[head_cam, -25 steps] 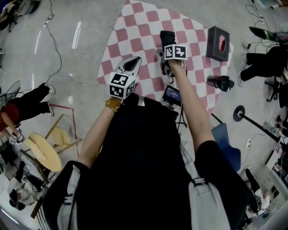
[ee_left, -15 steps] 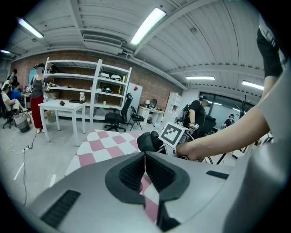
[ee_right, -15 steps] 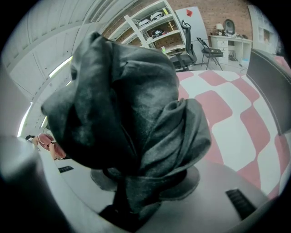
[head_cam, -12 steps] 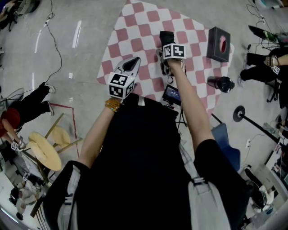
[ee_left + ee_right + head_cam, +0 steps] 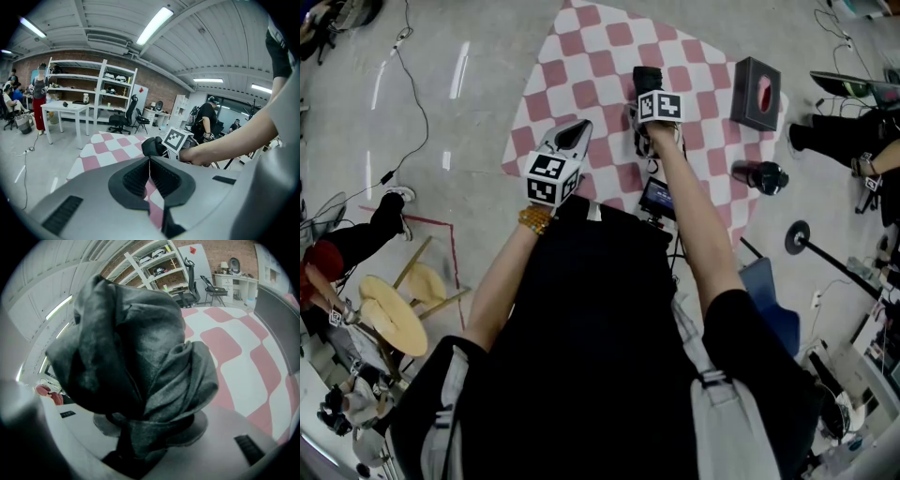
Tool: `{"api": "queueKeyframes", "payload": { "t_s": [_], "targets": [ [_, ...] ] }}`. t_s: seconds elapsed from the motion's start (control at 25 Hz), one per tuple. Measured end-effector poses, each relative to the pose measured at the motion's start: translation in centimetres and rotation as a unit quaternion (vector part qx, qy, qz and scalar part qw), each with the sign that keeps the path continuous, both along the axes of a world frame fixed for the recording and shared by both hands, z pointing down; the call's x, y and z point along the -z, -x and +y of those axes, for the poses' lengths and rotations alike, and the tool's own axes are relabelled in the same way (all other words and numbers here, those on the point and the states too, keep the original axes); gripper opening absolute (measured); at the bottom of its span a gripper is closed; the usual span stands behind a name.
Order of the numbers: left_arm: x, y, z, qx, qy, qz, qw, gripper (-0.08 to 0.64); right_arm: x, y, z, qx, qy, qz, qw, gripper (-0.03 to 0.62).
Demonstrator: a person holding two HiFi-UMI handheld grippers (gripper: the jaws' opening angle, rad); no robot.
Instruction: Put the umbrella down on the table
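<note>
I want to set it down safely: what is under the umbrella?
The pink-and-white checkered table shows around the umbrella; the spot beneath is covered by the umbrella itself.

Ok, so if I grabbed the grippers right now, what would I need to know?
Left gripper: shut, empty, over the near edge of the table.
Right gripper: shut on the folded black umbrella, held over the table.
Done: the umbrella is above the checked cloth.
Left to do: lower it onto a bare patch, open the jaws and pull away. The box sits off to the right, probably out of the way.
</note>
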State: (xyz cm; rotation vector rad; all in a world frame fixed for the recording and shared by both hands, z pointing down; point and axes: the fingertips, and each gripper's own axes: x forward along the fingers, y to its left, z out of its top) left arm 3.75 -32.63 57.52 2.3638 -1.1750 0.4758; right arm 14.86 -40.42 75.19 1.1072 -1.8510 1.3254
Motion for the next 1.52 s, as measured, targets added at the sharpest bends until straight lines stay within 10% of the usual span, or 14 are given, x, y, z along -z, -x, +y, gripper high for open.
{"api": "queueKeyframes", "payload": {
  "t_s": [1.52],
  "targets": [
    [0.0,-1.1,-0.3,-0.005,0.004,0.001,1.0,0.015,-0.5,-0.3,-0.1,-0.009,0.025,-0.008,1.0,0.236]
  ]
}}
